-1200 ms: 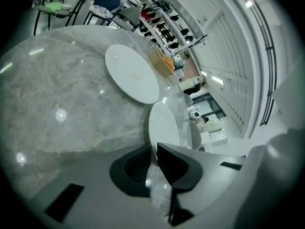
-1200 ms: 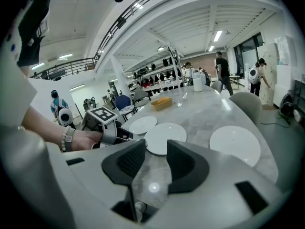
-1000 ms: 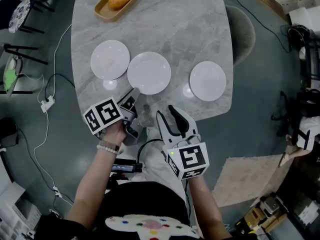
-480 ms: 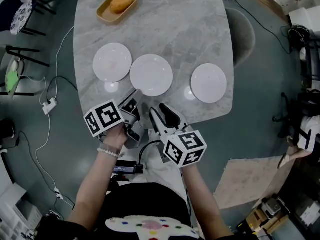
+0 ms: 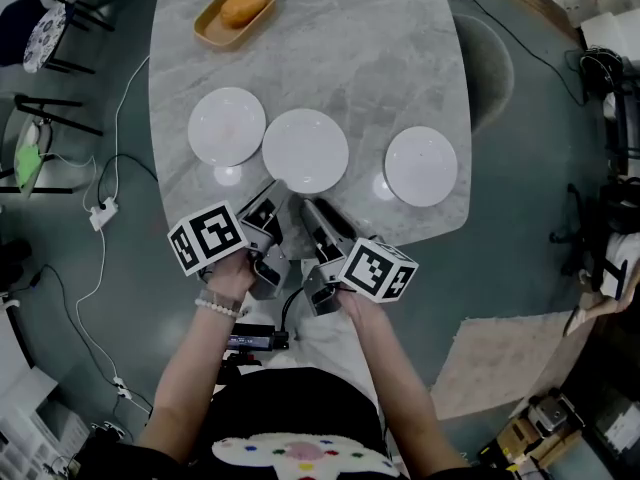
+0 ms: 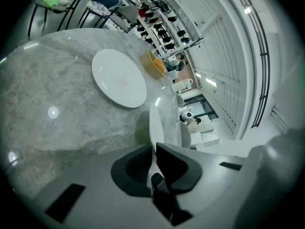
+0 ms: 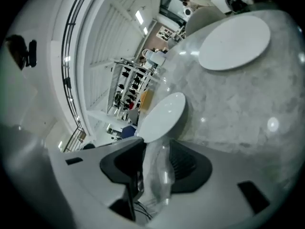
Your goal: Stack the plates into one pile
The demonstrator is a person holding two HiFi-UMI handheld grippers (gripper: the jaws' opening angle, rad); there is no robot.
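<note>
One big grey table [image 5: 330, 68] holds everything, and the middle plate [image 5: 305, 150] lies flat on it, close to the table's near edge. Both claws sit just on the near side of the middle plate and point at it. The left claw [image 6: 154, 146] is at the middle plate's near left rim. Its jaws have just been closing and are almost together, with only a thin slit left. The rim is right at their tips, but I cannot tell if they pinch it. The right claw [image 7: 157, 146] is just by the middle of that near rim. Its jaws have just been opening and stand wide apart. Only bare table shows between them, so it holds nothing. The left plate [image 5: 227, 126] lies just left of the middle plate, almost touching it. The right plate [image 5: 420, 165] lies to the right of the middle plate, across a clear gap. All three are white, round and not stacked. A small tan tray [image 5: 212, 32] sits well behind the middle plate, off to the left, with an orange bun [image 5: 240, 6] in it.
</note>
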